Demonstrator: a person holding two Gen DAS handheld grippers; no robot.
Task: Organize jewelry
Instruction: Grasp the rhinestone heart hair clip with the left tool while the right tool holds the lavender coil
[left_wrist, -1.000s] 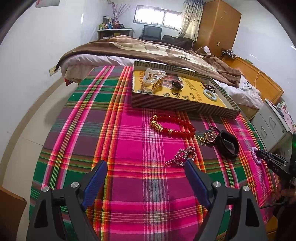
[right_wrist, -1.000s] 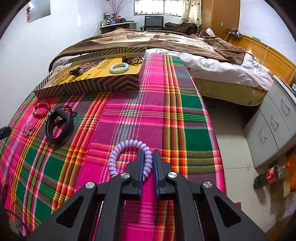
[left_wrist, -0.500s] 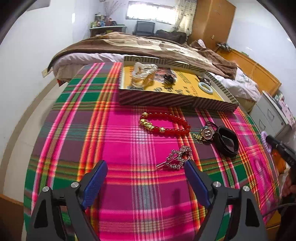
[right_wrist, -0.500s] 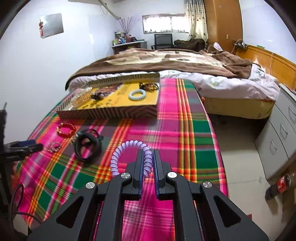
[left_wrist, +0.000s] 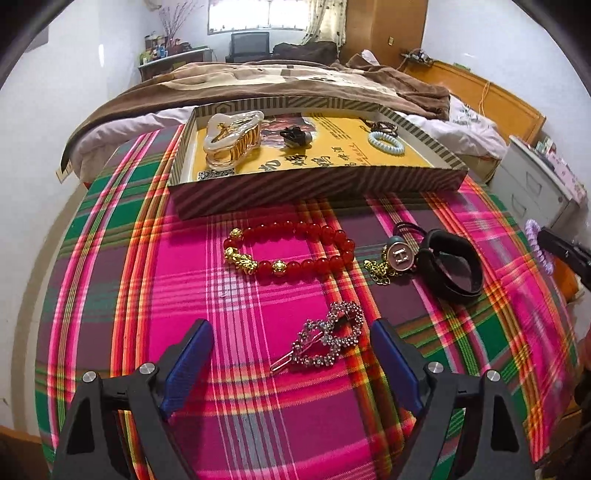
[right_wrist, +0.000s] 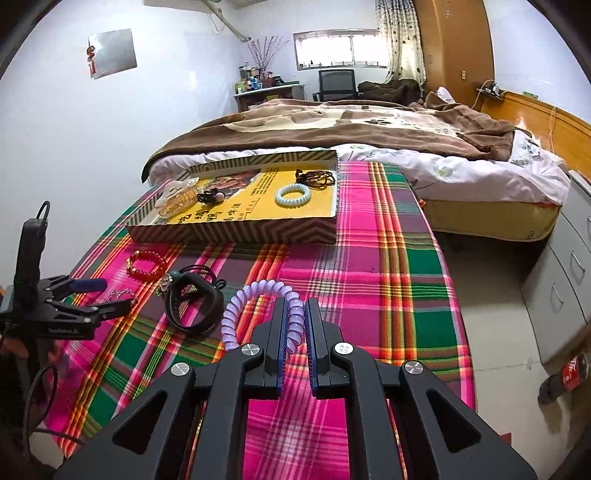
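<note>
The right gripper (right_wrist: 295, 325), clamped on the lilac coil hair tie (right_wrist: 258, 306), has lifted it clear of the cloth, seemingly tray-bound (right_wrist: 236, 232), while the left gripper (left_wrist: 291, 354) gapes empty, now around the rhinestone clip (left_wrist: 328, 339).

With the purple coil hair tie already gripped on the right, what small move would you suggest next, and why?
Probably carry the right gripper forward over the striped cardboard tray before opening. Its jaws are shut on the purple spiral hair tie, held above the plaid cloth, and the tray already holds a pale blue coil tie, so it likely belongs there. The left gripper is open by the rhinestone heart clip.
</note>
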